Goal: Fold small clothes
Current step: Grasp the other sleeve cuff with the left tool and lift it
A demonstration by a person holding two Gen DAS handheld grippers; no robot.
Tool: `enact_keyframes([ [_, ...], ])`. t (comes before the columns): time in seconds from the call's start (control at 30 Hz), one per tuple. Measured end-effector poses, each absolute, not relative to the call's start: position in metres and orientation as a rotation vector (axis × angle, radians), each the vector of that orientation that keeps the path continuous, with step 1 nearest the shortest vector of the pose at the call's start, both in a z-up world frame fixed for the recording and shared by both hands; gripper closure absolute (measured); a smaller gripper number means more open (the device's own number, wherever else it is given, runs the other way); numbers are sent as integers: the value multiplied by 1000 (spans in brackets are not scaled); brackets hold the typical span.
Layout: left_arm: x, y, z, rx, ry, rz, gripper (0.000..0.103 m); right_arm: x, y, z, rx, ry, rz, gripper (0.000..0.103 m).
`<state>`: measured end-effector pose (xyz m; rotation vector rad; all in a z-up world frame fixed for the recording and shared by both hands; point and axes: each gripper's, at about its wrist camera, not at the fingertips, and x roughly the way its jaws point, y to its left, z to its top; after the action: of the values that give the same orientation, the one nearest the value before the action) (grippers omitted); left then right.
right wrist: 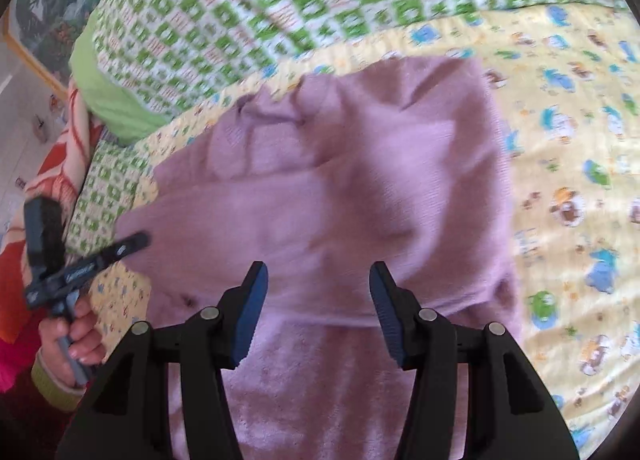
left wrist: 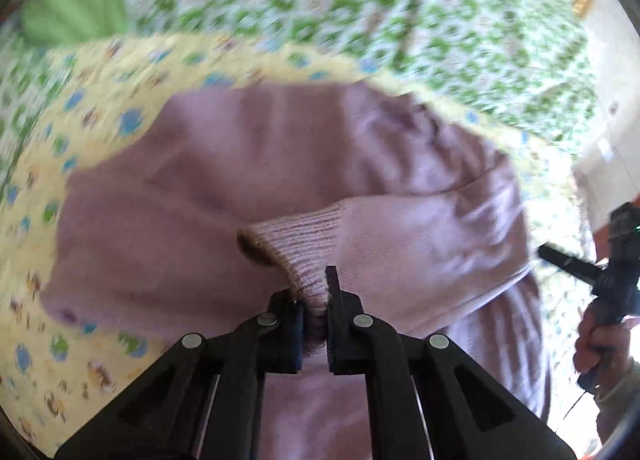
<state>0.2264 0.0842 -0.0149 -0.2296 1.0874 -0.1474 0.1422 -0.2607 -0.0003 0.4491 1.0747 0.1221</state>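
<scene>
1. Two grippers are mine. My left gripper [left wrist: 316, 312] is clenched on the ribbed cuff [left wrist: 296, 256] of the lilac sweater [left wrist: 200, 188], with knit bunched between the two fingers.
2. That cuff's sleeve [left wrist: 420, 236] is drawn across the sweater's body, raised above it near my fingers.
3. My right gripper [right wrist: 318, 312] is released, its blue pads [right wrist: 250, 324] spread wide apart with nothing between them, hanging over the sweater's near part.
4. The sweater lies spread on a yellow blanket with small animal prints [right wrist: 568, 188], which rests on a green-and-white patterned cover [right wrist: 280, 0].
5. From the left wrist camera, my right hand [left wrist: 600, 344] shows at the right edge, beside the sweater.
6. A plain green pillow [right wrist: 108, 96] sits at the cover's far corner.
7. Both views are motion-blurred, so finer knit detail is unclear.
</scene>
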Motion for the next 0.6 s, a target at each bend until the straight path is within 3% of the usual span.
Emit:
enact_keyframes([
  [0.2,217,90,-23,-258,1095,-142,97,158,-300,-8,440,1079,-89,48],
  [0.33,213,90,-29,-278,1105,-131,97,185,-322,-18,419,1062,-174,36],
  [0.6,205,101,-46,-331,1125,-84,97,229,-339,-50,508,1112,-140,36],
])
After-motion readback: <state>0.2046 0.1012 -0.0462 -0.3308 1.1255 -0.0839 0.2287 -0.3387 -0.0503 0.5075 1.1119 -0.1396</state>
